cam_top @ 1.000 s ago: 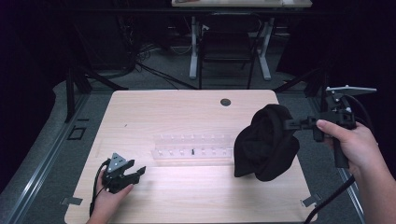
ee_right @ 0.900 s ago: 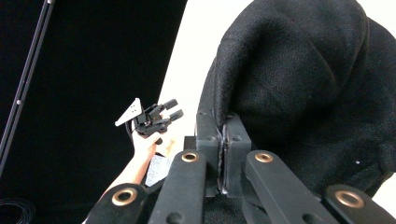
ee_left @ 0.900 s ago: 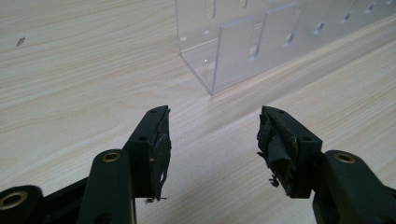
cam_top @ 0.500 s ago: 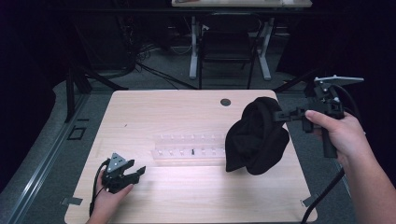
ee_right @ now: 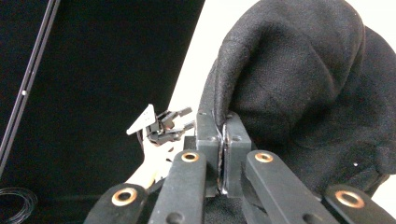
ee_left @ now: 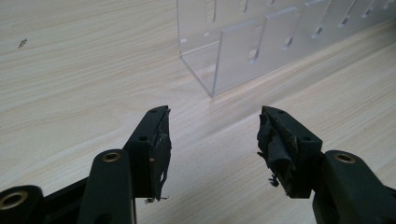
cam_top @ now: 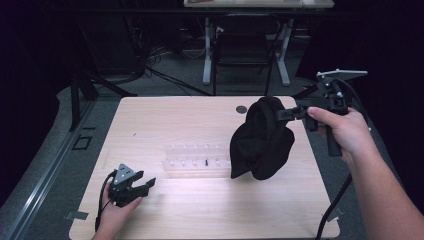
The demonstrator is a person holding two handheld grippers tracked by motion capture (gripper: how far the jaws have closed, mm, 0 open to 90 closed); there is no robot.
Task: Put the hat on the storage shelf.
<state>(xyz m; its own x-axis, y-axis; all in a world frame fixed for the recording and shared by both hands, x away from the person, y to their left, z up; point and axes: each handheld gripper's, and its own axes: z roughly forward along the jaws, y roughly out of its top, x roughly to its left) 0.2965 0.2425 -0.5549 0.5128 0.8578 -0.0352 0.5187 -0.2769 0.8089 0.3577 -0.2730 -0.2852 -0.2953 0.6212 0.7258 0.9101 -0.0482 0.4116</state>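
Pinching a fold of black cloth (ee_right: 299,79), the right gripper (ee_right: 223,140) has its jaws pressed flat together on the fabric edge, so the grip is thin: one small bite near the top. In the high view the right gripper (cam_top: 292,114) holds the cloth (cam_top: 261,140) up in the air above the right part of the wooden surface (cam_top: 165,120), bulk hanging down in a bunched lump, lower end close over the clear plastic rack (cam_top: 197,159).

Risks:
- Slip. Weight hangs off one narrow pinch; a quick swing or jerk could pull the fold out and drop the cloth on the surface.
- Snag or knock. The dangling bottom sits just over the rack's right end; carrying it low leftward could drag the cloth across the rack and shove or tip it.
- Blocked sight. The cloth covers part of the rack from above, so placement gets hard to judge.

The left gripper (cam_top: 136,186) rests low at the near-left of the surface, jaws wide apart with nothing between them (ee_left: 212,144), rack corner (ee_left: 219,60) just ahead. It gives no support if the cloth sags or falls.
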